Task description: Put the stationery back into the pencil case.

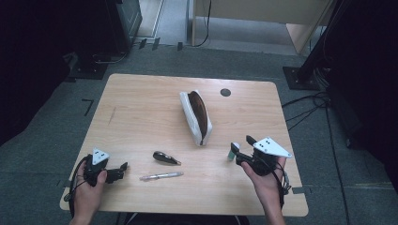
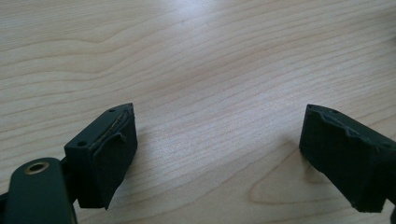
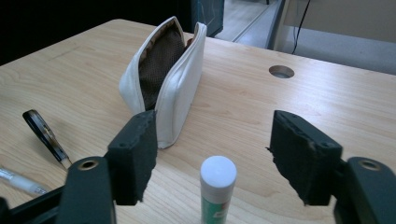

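A white zip pouch (image 1: pixel 196 117) (image 3: pixel 180 93) lies open mid-table, its brown lining showing. A glue stick (image 1: pixel 233 151) (image 3: pixel 217 186) with a white cap and green body stands upright to the right of the pouch's near end. My right gripper (image 1: pixel 241 143) (image 3: pixel 212 119) is open, and the stick stands between its jaws without touching either. A small dark tool (image 1: pixel 165 158) (image 3: pixel 44 133) and a clear pen (image 1: pixel 162 176) (image 3: pixel 18 181) lie near the front. At the front left my left gripper (image 1: pixel 123 169) (image 2: pixel 219 116) is open over bare wood.
The wooden table (image 1: pixel 141 108) has a round cable hole (image 1: pixel 225 92) (image 3: pixel 281 71) behind the pouch. Black stands (image 1: pixel 305 70) and cables (image 1: pixel 305 110) are on the floor to the right. Dark equipment (image 1: pixel 108 33) stands at the back left.
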A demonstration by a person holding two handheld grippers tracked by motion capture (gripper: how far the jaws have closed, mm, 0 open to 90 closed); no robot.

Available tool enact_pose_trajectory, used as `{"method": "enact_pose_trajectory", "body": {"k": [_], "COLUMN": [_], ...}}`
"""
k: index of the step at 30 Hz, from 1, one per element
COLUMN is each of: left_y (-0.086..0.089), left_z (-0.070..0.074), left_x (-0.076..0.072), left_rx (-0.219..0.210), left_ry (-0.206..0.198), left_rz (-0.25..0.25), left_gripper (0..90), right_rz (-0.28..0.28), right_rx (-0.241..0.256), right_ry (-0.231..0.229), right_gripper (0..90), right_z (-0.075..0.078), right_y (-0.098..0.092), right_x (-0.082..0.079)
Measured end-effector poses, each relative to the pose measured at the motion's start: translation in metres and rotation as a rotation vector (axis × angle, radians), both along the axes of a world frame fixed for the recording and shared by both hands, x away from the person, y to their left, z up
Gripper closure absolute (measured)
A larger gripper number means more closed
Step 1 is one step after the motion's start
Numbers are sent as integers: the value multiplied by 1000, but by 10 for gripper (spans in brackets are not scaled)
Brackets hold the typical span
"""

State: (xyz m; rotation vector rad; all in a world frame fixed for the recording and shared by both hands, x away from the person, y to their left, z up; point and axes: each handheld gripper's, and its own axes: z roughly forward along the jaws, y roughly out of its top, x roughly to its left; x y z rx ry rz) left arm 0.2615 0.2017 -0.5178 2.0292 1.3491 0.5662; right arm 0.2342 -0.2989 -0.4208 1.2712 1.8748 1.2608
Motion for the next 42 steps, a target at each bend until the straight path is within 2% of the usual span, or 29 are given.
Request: {"method": "enact_pose_trajectory", "body": {"k": [7,14,22,30,34,42], "left_y": [0,0,0,0,0,0], "left_z": [0,0,0,0,0,0], "left_x": [0,0,0,0,0,0], "left_rx": [2,2,2,2,2,2], "left_ry": [2,2,2,2,2,2], "left_rz": [-2,-2,-3,-2,-2,-3], "left_gripper": [108,107,107,107,107,107], "right_rz": [7,11,6,5,7,4], "right_rx": [25,22,12,-23,-43,-74], "right_ry": [35,58,107,119,109,94], "right_gripper": [416,477,538,585,643,657], "right_z": [-13,-22,-36,-44,-45,-45], "right_y": [-6,-5,-3,-1,0,-1], "right_x": [5,9,16,19,18,16]}}
